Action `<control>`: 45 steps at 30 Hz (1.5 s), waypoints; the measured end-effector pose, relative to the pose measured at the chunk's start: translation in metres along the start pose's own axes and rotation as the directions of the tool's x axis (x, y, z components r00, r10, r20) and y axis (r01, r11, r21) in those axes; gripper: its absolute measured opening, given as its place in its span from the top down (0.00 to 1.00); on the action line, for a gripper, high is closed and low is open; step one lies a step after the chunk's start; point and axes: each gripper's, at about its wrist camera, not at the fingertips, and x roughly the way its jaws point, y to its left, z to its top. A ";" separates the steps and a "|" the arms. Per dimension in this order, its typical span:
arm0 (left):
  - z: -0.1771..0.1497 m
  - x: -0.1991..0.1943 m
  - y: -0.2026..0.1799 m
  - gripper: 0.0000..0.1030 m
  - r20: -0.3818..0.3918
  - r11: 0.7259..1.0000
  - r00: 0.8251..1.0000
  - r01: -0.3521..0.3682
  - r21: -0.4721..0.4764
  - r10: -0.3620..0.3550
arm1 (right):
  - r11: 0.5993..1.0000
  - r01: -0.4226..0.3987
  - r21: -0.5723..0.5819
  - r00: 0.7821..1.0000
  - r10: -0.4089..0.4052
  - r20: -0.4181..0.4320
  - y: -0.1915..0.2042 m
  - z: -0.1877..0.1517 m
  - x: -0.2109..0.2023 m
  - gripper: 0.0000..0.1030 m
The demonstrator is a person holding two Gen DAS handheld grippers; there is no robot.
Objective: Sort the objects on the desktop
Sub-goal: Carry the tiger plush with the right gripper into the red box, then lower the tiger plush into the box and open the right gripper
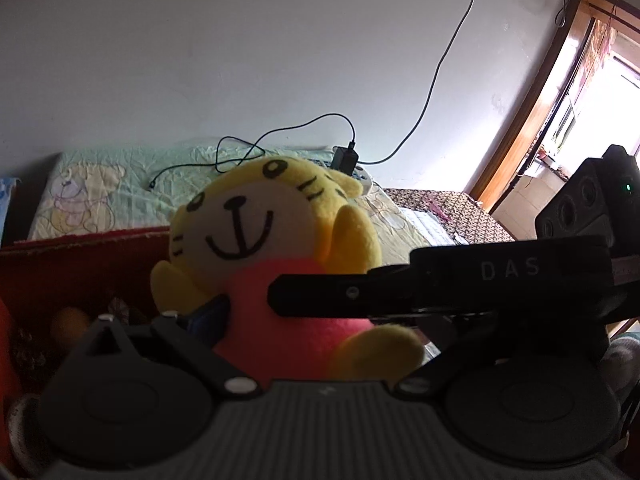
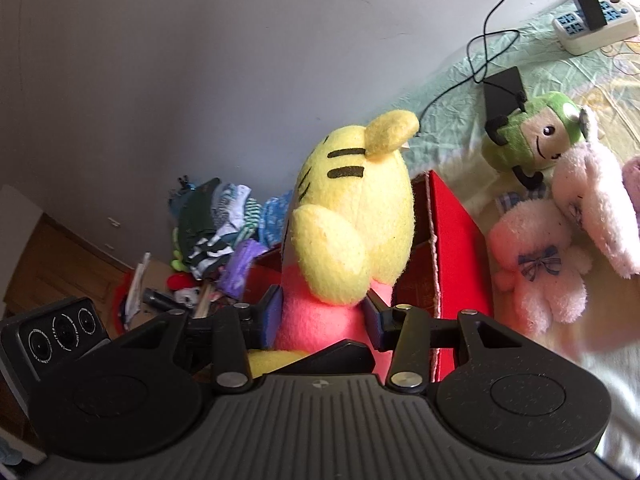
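A yellow tiger plush (image 1: 240, 216) with a pink body (image 2: 316, 320) hangs above a red box (image 2: 456, 232). My right gripper (image 2: 322, 314) is shut on the pink body, its blue pads (image 2: 272, 312) pressing it front and back. One right finger (image 1: 340, 296) crosses the plush's belly in the left wrist view. My left gripper (image 1: 312, 320) is spread wide around the plush from the side. Its left blue pad (image 1: 208, 312) sits at the edge of the body, and its right finger is hidden behind the right gripper.
A green doll with a black cap (image 2: 528, 136) and pink plush animals (image 2: 540, 264) lie on the bed sheet (image 2: 460, 92) right of the box. A power strip (image 2: 596, 28) with cables lies beyond. Clothes (image 2: 216, 224) are piled on the floor at left.
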 end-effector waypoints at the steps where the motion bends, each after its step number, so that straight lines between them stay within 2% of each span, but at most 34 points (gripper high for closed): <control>1: -0.001 0.003 0.005 0.05 -0.002 1.000 1.000 0.014 -0.010 -0.014 | 1.000 0.018 -0.002 1.000 -0.018 -0.001 0.000 0.000 0.003 0.54; 6: -0.005 0.019 0.033 0.05 -0.031 0.993 0.995 0.089 -0.074 -0.091 | 0.989 0.142 -0.031 0.990 -0.143 -0.010 0.004 -0.002 0.023 0.55; 9: -0.014 0.023 0.049 0.05 -0.050 0.989 0.993 0.103 -0.111 -0.109 | 0.982 0.182 -0.054 0.983 -0.183 -0.022 0.009 -0.004 0.030 0.55; 13: -0.020 0.035 0.066 0.04 -0.089 0.978 0.985 0.131 -0.160 -0.146 | 0.956 0.272 -0.112 0.961 -0.275 -0.016 0.015 -0.009 0.042 0.57; 18: -0.026 0.044 0.077 0.04 -0.125 0.971 0.979 0.138 -0.195 -0.164 | 0.942 0.323 -0.092 0.944 -0.328 -0.039 0.007 -0.008 0.054 0.58; 21: -0.027 0.049 0.083 0.04 -0.130 0.965 0.974 0.154 -0.213 -0.185 | 0.930 0.346 -0.123 0.936 -0.351 -0.018 0.011 -0.008 0.057 0.59; 26: -0.028 0.054 0.088 0.04 -0.136 0.956 0.969 0.168 -0.239 -0.205 | 0.923 0.358 -0.138 0.933 -0.361 0.003 0.011 -0.007 0.059 0.59; 31: -0.029 0.054 0.083 0.04 -0.168 0.966 0.968 0.151 -0.208 -0.188 | 0.930 0.348 -0.121 0.936 -0.351 0.001 0.010 -0.006 0.057 0.59; 37: -0.033 0.057 0.079 0.00 -0.206 0.973 0.964 0.127 -0.193 -0.166 | 0.918 0.362 -0.164 0.931 -0.364 0.019 0.014 -0.011 0.056 0.57; 45: -0.030 0.055 0.080 0.01 -0.208 0.971 0.966 0.113 -0.209 -0.157 | 0.947 0.307 -0.095 0.951 -0.308 0.008 0.006 -0.008 0.045 0.56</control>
